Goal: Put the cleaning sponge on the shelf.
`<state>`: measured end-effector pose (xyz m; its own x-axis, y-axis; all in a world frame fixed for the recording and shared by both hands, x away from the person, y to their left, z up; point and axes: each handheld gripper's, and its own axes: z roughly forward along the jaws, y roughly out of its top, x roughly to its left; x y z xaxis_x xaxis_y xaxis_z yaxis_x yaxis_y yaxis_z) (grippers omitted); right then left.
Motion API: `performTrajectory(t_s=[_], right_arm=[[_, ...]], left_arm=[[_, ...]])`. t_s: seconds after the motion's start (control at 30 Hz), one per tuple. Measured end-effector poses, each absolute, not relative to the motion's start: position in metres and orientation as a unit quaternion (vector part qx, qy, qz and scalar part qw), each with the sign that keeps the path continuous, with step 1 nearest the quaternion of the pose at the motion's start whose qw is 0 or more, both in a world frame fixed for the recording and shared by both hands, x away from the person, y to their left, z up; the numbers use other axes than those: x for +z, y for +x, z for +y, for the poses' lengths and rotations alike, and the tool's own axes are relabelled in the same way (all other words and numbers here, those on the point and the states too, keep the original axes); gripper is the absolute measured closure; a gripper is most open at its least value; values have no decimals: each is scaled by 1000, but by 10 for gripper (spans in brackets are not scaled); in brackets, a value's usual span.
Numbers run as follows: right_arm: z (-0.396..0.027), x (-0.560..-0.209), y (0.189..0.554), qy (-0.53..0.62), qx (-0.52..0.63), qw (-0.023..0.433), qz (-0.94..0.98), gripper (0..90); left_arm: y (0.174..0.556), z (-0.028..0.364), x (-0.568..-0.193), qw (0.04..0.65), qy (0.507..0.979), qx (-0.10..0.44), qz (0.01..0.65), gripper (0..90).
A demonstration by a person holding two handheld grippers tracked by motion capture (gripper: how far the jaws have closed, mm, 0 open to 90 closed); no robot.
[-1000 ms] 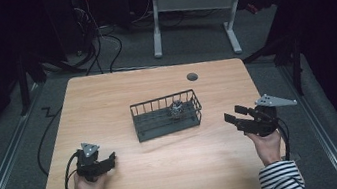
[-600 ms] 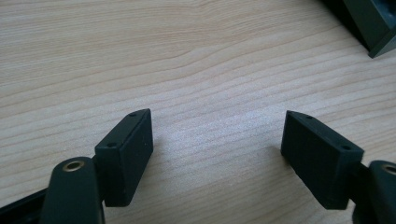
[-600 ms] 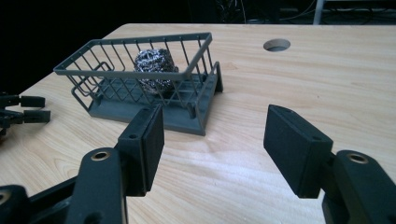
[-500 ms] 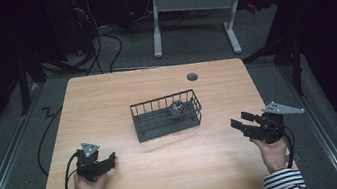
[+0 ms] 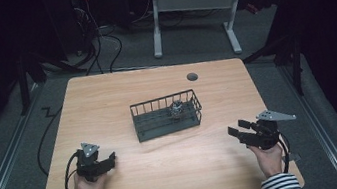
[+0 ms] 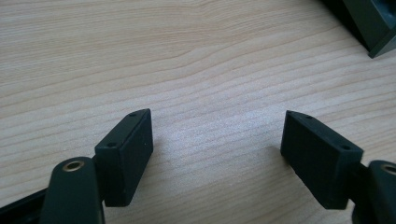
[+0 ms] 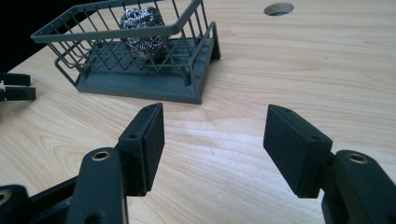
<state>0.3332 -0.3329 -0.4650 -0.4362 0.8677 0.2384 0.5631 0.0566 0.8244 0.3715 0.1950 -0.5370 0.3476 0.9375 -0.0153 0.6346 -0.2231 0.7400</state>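
A wire basket (image 5: 167, 116) is set at the middle of the counter (image 5: 106, 98), with a steel scourer (image 5: 176, 108) held inside it. The left gripper (image 5: 110, 159) and right gripper (image 5: 235, 131) are held near the front corners, well apart from the basket, jaws spread wide and empty.

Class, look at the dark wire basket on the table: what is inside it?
Inside the wire basket sits one steel wool scrubber on the slatted floor, toward the basket's right end in the high view. Its underside is hidden; the floor beside it looks bare.
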Motion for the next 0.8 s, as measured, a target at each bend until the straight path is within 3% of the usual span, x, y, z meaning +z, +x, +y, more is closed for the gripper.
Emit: performTrajectory(t_s=[0.8], right_arm=[[-324, -496, 331, 519, 450, 153, 711, 389]], left_arm=[[371, 195, -537, 336, 749, 225, 525, 259]])
